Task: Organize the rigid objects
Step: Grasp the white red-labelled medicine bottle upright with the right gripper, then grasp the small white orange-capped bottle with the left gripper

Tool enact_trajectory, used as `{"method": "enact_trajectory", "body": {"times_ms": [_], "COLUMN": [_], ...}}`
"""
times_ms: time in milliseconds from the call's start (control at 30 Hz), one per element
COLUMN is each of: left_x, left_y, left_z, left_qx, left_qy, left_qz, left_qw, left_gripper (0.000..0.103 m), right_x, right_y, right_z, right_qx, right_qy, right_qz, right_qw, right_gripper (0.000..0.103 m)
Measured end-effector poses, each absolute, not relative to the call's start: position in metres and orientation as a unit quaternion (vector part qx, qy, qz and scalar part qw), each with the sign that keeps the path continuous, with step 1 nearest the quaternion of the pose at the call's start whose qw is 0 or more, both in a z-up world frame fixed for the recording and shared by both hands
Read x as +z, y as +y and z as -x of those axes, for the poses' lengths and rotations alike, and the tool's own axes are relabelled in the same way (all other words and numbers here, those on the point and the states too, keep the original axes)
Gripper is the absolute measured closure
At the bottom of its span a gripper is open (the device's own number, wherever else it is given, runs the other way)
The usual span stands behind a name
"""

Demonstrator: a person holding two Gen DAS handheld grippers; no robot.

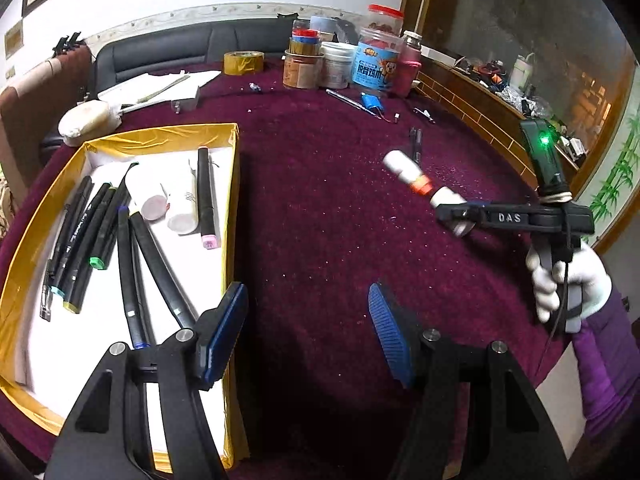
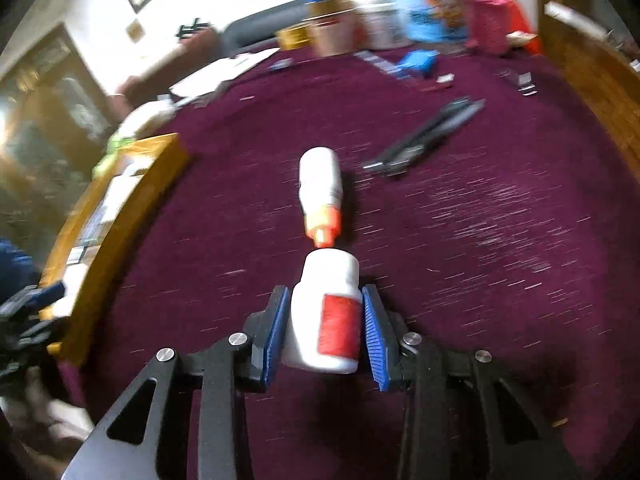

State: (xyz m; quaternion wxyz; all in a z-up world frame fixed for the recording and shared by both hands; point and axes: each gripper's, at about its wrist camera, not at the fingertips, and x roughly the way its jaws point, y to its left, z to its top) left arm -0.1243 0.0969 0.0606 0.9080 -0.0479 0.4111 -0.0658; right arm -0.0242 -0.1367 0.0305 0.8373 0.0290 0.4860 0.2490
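My right gripper (image 2: 323, 326) is shut on a small white bottle with a red label (image 2: 326, 320), held above the maroon table. In the left wrist view that gripper (image 1: 456, 216) shows at the right with the bottle (image 1: 446, 199) in it. A second white bottle with an orange cap (image 2: 321, 192) lies on the cloth just ahead; it also shows in the left wrist view (image 1: 406, 170). My left gripper (image 1: 308, 332) is open and empty, over the right edge of a gold-rimmed box (image 1: 232, 216) that holds several black markers (image 1: 96, 232) and two white bottles (image 1: 168, 200).
Two dark pens (image 2: 428, 132) lie on the cloth beyond the bottles. Jars and cans (image 1: 344, 60), a tape roll (image 1: 243, 62), papers (image 1: 160, 88) and a blue battery pack (image 1: 370, 102) stand along the far edge. A wooden ledge (image 1: 480, 108) runs at the right.
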Motion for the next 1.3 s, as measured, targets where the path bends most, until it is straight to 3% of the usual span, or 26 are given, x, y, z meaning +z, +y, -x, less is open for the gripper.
{"method": "enact_trajectory", "body": {"times_ms": [200,667,933,1300], "left_x": [0.063,0.064,0.067,0.072], "left_y": [0.098,0.096,0.091,0.078], "left_z": [0.13,0.124,0.112,0.051], "left_qx": [-0.075,-0.071,-0.075,-0.091], "left_qy": [0.405,0.415,0.424,0.417], "left_qz": [0.054,0.064,0.076,0.131], "left_qw": [0.91,0.905,0.899,0.895], "left_gripper": [0.041,0.041,0.041,0.036], "right_x": [0.035,0.031,0.023,0.024], "right_y": [-0.132,-0.125,-0.178,-0.183], "right_z": [0.024,0.024,0.005,0.008], "right_qx": [0.271,0.213,0.202,0.178], "right_qy": [0.481,0.469,0.447,0.427], "right_qz": [-0.06,0.006,-0.133,-0.122], "right_qw": [0.832,0.857,0.861,0.878], "right_gripper": [0.07,0.073,0.073,0.073]}}
